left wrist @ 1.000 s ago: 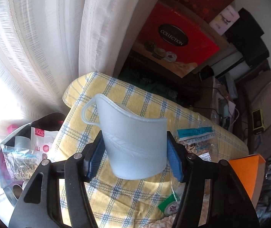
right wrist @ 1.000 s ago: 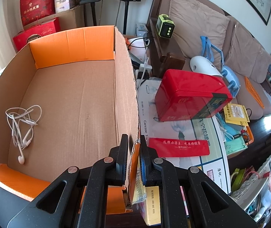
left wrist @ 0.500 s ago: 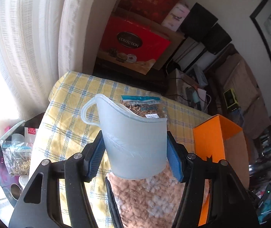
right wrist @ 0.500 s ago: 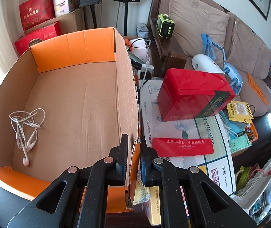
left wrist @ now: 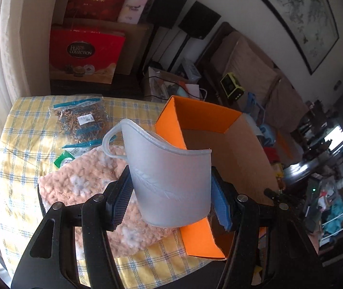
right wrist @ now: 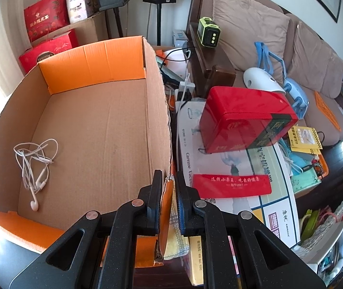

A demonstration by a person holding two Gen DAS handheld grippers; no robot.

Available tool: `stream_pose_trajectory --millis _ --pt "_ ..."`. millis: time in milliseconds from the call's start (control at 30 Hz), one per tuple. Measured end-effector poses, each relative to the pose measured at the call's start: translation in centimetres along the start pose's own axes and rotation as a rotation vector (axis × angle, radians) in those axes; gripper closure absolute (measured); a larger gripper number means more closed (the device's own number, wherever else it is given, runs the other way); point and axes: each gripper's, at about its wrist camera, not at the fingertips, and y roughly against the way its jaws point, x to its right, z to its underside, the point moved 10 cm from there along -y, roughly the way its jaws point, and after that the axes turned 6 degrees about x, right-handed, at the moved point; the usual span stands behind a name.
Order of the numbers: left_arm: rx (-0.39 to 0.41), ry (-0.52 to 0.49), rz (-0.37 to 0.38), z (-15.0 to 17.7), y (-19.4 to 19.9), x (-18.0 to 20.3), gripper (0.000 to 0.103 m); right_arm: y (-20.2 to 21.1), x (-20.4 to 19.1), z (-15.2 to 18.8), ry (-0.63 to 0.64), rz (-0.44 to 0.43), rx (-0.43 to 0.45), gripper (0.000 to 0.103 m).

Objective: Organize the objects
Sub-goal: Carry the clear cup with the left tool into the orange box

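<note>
My left gripper (left wrist: 170, 198) is shut on a frosted pale plastic cup (left wrist: 169, 178) with a loop handle, held in the air above the near left wall of the orange cardboard box (left wrist: 210, 120). In the right wrist view the same open box (right wrist: 92, 125) holds tangled white earphones (right wrist: 35, 166) on its floor. My right gripper (right wrist: 169, 204) is shut on the box's right wall (right wrist: 161, 120) near the front corner.
Left of the box, a yellow checked cloth (left wrist: 27, 130) carries a peach crocheted mat (left wrist: 84, 180) and a zip bag of dried herbs (left wrist: 80, 118). To the box's right lie a red tin (right wrist: 246, 118), a red sleeve (right wrist: 231, 185) and papers. A sofa (right wrist: 255, 31) stands behind.
The left gripper has carried the cup up and to the right, from over the checked cloth to above the orange box's wall. The right gripper has stayed clamped on the box wall.
</note>
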Motion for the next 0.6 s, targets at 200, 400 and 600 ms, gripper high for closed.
stream_pose_trajectory --millis 200,400,600 --pt "-0.035 -0.038 0.052 2.1 -1.0 4.1 0.046 0.1 -0.1 0.1 -0.005 -0.002 -0.001 0.093" --pt "-0.065 -0.074 0.061 4.0 -1.9 6.6 0.046 0.2 0.0 0.2 -0.006 -0.004 0.000 0.093" --pt "-0.099 -0.108 0.066 5.7 -3.3 8.6 0.046 0.4 -0.2 0.1 -0.009 -0.008 0.005 0.093"
